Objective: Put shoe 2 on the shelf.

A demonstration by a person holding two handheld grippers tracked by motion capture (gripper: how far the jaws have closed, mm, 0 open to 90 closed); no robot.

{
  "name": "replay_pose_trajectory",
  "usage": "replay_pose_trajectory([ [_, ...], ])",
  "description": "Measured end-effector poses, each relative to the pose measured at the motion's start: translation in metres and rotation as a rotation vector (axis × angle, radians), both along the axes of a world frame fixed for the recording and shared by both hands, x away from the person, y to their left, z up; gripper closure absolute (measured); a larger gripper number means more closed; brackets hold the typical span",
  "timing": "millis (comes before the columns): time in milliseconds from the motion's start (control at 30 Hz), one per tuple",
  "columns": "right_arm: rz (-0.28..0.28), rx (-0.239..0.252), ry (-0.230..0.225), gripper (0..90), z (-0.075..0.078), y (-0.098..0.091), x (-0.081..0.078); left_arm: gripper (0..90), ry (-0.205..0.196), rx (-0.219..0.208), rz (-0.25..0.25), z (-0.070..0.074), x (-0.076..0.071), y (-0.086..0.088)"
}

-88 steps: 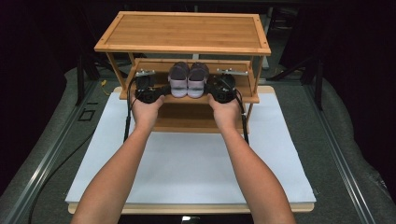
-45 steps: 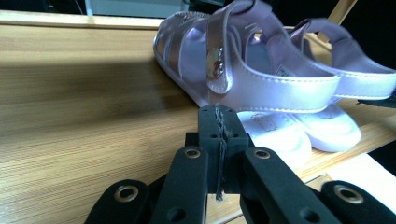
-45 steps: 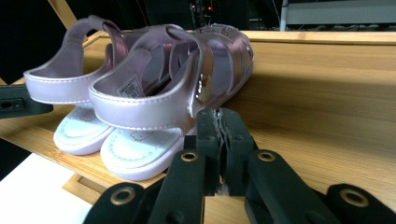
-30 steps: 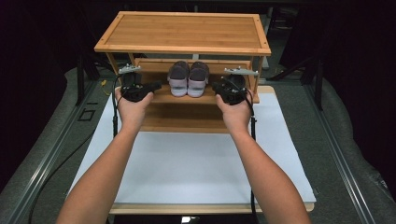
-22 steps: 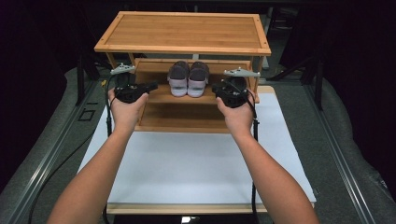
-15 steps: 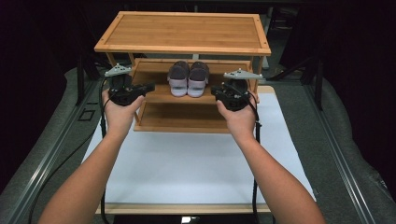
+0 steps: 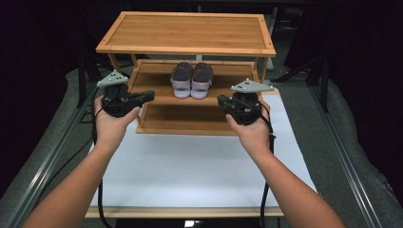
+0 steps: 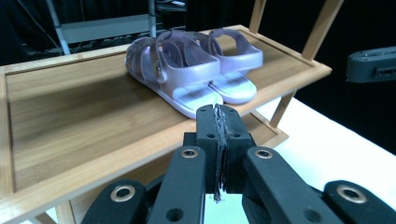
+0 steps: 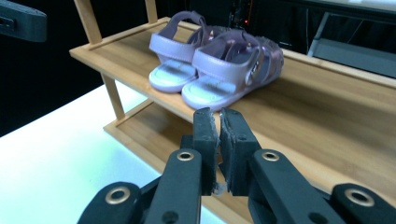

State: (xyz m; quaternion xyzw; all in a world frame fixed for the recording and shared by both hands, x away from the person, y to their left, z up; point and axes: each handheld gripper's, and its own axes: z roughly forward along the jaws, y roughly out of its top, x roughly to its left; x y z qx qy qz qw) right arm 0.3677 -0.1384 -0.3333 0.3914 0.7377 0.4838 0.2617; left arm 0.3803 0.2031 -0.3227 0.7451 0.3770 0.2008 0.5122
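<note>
- 2 tools, left tool [image 7: 145,96] and right tool [image 7: 223,101], both with jaws together, empty.
- I see sandals [image 7: 191,80] on middle shelf [image 7: 152,83], between them, heels facing me.

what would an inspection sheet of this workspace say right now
surface: white board on grey table, bare in front of the rack
job's things: pair of purple sandals side by side on the middle shelf of a bamboo rack
clutter: nothing seen
grippers: left gripper and right gripper both shut, empty, held either side of the rack front
cables: black cable trails along the right forearm, another by the left
surroundings: dark, metal rail along the table edge
</note>
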Motion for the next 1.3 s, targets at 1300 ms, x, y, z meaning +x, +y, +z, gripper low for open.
replay_pose_trajectory([
  [1300, -0.021, 0.058, 0.127, 79.4, -0.088, -0.052, -0.074, 77.1, 0.097, 0.030, -0.003, -0.100, -0.067, 0.046],
])
